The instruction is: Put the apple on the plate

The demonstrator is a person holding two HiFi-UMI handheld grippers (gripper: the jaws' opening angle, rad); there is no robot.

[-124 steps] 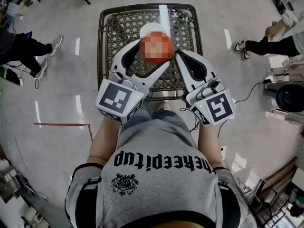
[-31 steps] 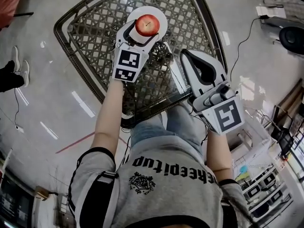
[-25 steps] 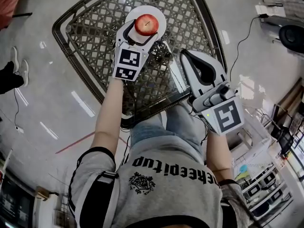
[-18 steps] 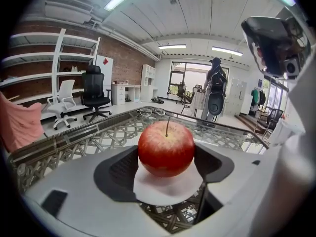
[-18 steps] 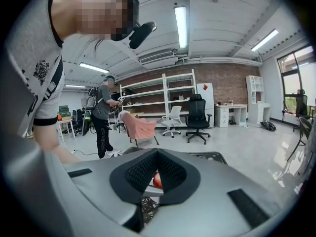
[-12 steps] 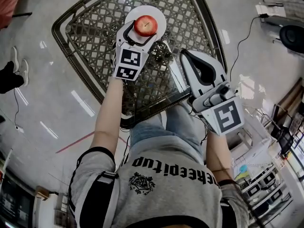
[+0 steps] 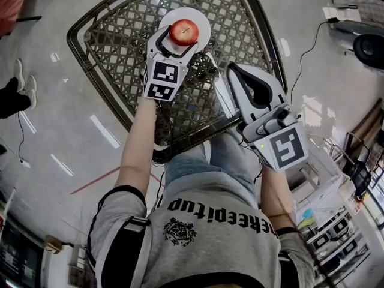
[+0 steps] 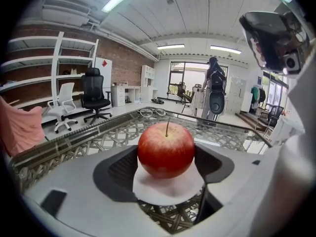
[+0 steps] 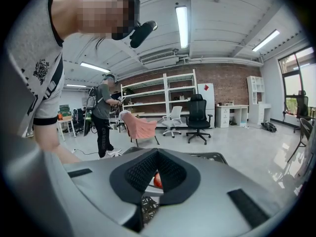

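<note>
While the round red apple [image 8: 166, 149] rests on the small white plate [image 8: 170, 194], the left gripper [image 7: 180, 38] clasps it between its jaws; the right gripper [image 7: 234, 71] hangs pinched together, empty. A lopsided release could roll the apple off the plate's rim.

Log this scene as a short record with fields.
apple: red, stem up, seems to rest on the plate
plate: white, on the lattice table
left claw: closed on the apple's sides
right claw: shut, empty, apart from the plate
task: apple at the plate, not yet released
</note>
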